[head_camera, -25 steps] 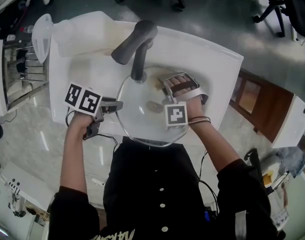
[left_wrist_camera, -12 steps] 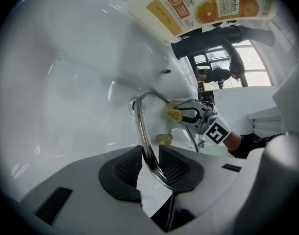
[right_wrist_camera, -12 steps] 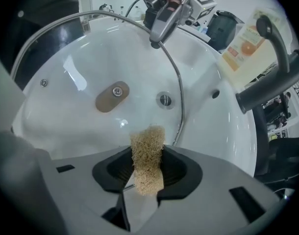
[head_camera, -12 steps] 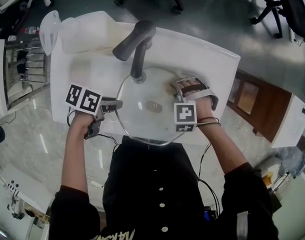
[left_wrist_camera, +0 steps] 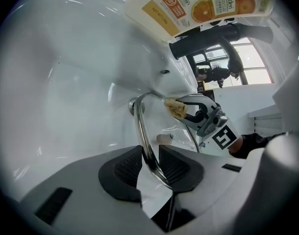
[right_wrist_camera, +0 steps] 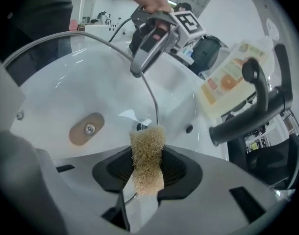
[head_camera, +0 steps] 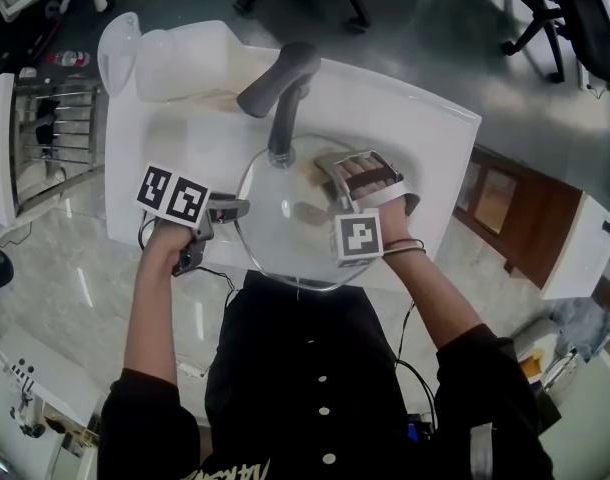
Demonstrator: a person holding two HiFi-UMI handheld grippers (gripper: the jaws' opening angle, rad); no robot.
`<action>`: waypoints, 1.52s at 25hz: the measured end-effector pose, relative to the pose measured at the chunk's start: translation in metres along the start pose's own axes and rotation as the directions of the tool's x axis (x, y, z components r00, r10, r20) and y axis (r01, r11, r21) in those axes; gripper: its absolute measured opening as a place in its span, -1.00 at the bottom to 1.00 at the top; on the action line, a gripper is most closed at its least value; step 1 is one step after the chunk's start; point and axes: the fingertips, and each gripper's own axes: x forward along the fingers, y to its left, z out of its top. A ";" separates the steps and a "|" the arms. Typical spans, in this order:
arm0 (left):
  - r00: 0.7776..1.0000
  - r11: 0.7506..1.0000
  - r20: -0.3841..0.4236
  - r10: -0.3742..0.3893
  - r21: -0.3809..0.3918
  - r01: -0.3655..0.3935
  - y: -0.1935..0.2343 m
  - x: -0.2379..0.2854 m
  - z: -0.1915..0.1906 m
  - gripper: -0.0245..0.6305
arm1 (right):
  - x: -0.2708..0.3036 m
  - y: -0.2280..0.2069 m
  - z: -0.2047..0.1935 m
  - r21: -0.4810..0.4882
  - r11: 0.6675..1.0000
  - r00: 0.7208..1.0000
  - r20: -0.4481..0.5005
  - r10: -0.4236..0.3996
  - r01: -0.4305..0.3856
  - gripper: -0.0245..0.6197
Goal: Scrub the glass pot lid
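Note:
The round glass pot lid (head_camera: 285, 243) with a metal rim hangs tilted over the white sink (head_camera: 430, 128), its knob (head_camera: 307, 211) near the middle. My left gripper (head_camera: 235, 208) is shut on the lid's left rim; in the left gripper view the rim (left_wrist_camera: 142, 131) runs between the dark pads (left_wrist_camera: 127, 168). My right gripper (head_camera: 330, 173) is shut on a tan fibrous scrub pad (right_wrist_camera: 147, 158), which rests on the lid's upper part beside the faucet. The right gripper view shows the knob (right_wrist_camera: 87, 129) through the glass and my left gripper (right_wrist_camera: 148, 45) on the far rim.
A dark faucet (head_camera: 280, 93) arches over the basin just behind the lid. A pale jug with an orange label (head_camera: 185, 53) lies at the sink's back left. A metal dish rack (head_camera: 45, 133) stands to the left. A wooden cabinet (head_camera: 515, 213) is to the right.
The right gripper with the scrub pad swung out to the lid's right side, then came back up and left toward the faucet. The left gripper and the lid kept still.

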 end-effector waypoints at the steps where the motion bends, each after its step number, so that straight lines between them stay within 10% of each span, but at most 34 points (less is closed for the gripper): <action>1: 1.000 1.000 0.002 -0.004 -0.002 0.004 0.000 0.000 0.000 -0.54 | 0.002 -0.004 0.012 -0.007 1.000 0.999 0.036 -0.023 0.024 -0.44; 8: 1.000 1.000 0.008 -0.022 -0.004 0.022 0.000 0.000 0.001 -0.54 | 0.031 0.000 0.059 -0.001 0.999 0.973 0.225 -0.047 0.049 -0.44; 20: 1.000 0.999 0.007 -0.001 0.034 0.001 -0.001 -0.001 0.002 -0.53 | 0.036 0.004 0.075 -0.106 0.994 0.968 0.253 -0.005 0.032 -0.44; 38: 1.000 1.000 0.003 0.002 0.017 -0.002 0.000 0.000 0.001 -0.53 | -0.003 0.058 0.006 -0.219 0.911 0.927 0.056 0.370 -0.350 -0.45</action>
